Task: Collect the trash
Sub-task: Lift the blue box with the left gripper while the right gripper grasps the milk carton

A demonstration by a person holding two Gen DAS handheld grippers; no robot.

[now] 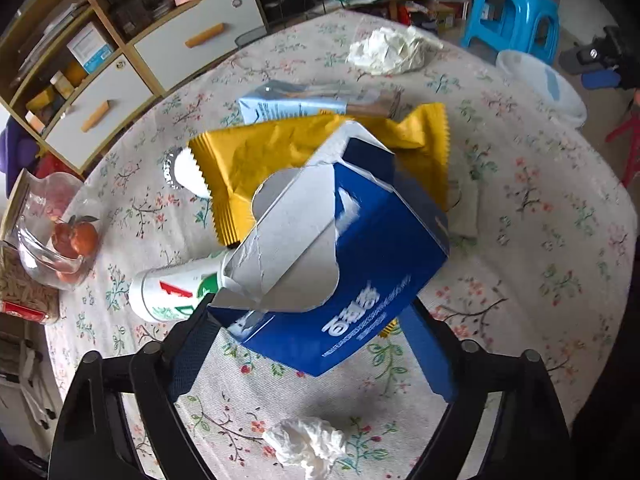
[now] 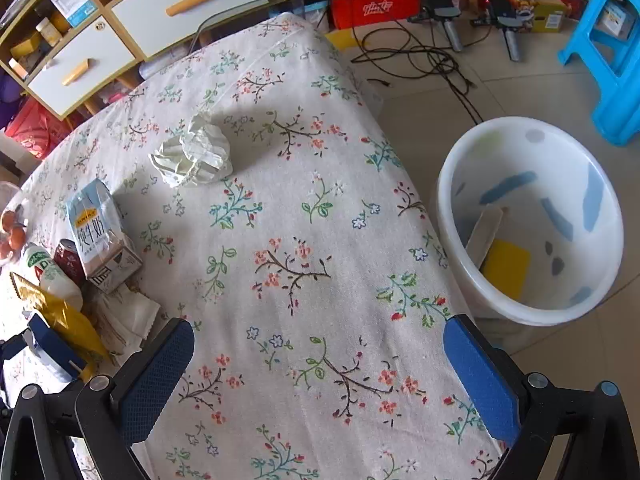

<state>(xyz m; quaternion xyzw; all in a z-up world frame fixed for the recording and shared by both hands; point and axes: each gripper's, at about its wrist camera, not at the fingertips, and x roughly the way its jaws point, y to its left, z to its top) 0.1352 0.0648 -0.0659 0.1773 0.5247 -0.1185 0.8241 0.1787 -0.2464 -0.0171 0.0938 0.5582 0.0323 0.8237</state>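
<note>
Above the counter (image 1: 520,208), the left hand-held gripper (image 1: 320,344) is clamped on a torn blue box (image 1: 360,264) by its lower end only, so the box could twist or slip out on the way to the bin (image 2: 452,216) and land among the yellow wrapper (image 1: 256,160), bottle (image 1: 168,292) and milk carton (image 1: 288,106). The right hand-held gripper (image 2: 320,356) hangs spread and empty between counter and bin, in the likely path; paper wads (image 1: 386,51) also remain.
</note>
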